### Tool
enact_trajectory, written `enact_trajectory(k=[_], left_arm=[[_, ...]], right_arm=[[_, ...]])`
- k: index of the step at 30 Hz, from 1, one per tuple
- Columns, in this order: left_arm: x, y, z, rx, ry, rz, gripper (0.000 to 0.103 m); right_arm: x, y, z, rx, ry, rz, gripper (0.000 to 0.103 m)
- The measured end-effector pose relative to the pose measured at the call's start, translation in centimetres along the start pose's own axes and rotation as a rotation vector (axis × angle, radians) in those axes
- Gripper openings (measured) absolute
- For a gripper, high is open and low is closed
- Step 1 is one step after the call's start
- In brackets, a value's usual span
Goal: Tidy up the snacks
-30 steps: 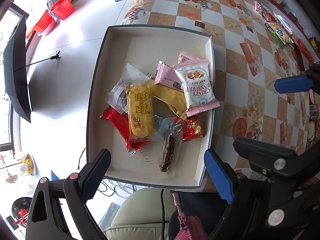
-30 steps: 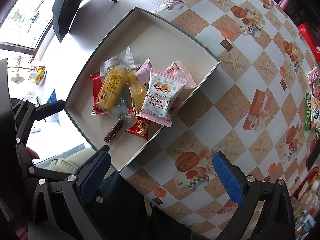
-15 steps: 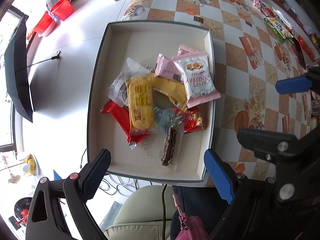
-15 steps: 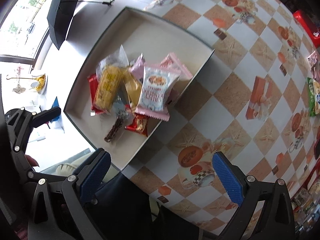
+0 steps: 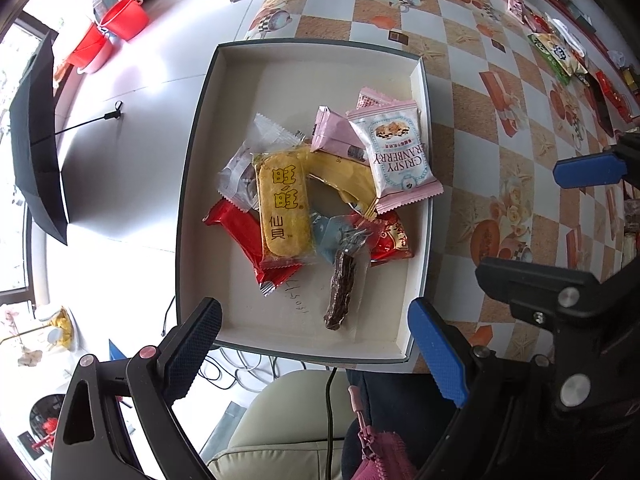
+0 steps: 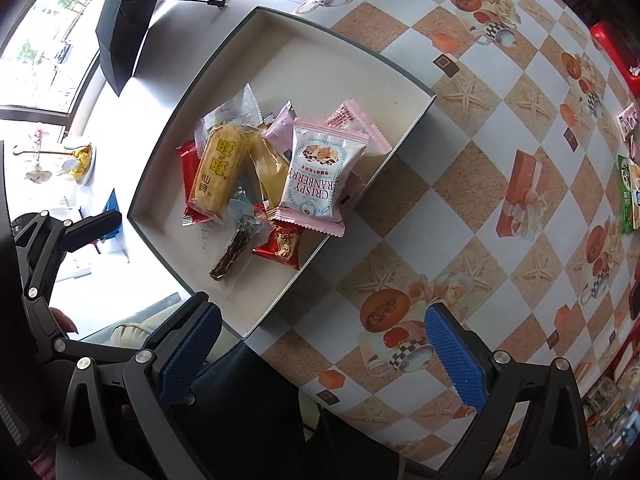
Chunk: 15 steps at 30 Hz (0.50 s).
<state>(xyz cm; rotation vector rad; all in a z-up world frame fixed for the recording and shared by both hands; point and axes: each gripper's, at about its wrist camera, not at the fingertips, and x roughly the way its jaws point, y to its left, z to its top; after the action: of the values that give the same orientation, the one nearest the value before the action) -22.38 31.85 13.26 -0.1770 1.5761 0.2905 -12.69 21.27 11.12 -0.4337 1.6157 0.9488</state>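
A shallow white box (image 5: 320,76) (image 6: 320,68) sits at the table's corner and holds several wrapped snacks in a pile: a pink Crispy Cranberry pack (image 5: 398,156) (image 6: 320,172), a yellow rice cracker pack (image 5: 284,204) (image 6: 218,168), red packs (image 5: 244,236) and a dark brown bar (image 5: 340,292) (image 6: 232,256). My left gripper (image 5: 316,344) is open and empty above the box's near edge. My right gripper (image 6: 324,356) is open and empty above the tablecloth by the box's near corner.
More snack packs (image 5: 560,52) (image 6: 628,196) lie along the far right of the checkered tablecloth (image 6: 500,128). The box overhangs the table edge over the floor. A black umbrella (image 5: 36,140) and red buckets (image 5: 116,20) stand on the floor.
Both grippers have drifted slightly, so the box shifts a little in each view. The snacks lie as before and both grippers stay open.
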Motion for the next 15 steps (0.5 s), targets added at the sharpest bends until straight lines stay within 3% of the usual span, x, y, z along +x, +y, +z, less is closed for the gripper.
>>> enact_trajectory(k=[15], left_arm=[[-0.06, -0.35, -0.13, 0.021, -0.006, 0.007, 0.096]], right_arm=[[-0.11, -0.11, -0.28, 0.008, -0.001, -0.002, 0.102]])
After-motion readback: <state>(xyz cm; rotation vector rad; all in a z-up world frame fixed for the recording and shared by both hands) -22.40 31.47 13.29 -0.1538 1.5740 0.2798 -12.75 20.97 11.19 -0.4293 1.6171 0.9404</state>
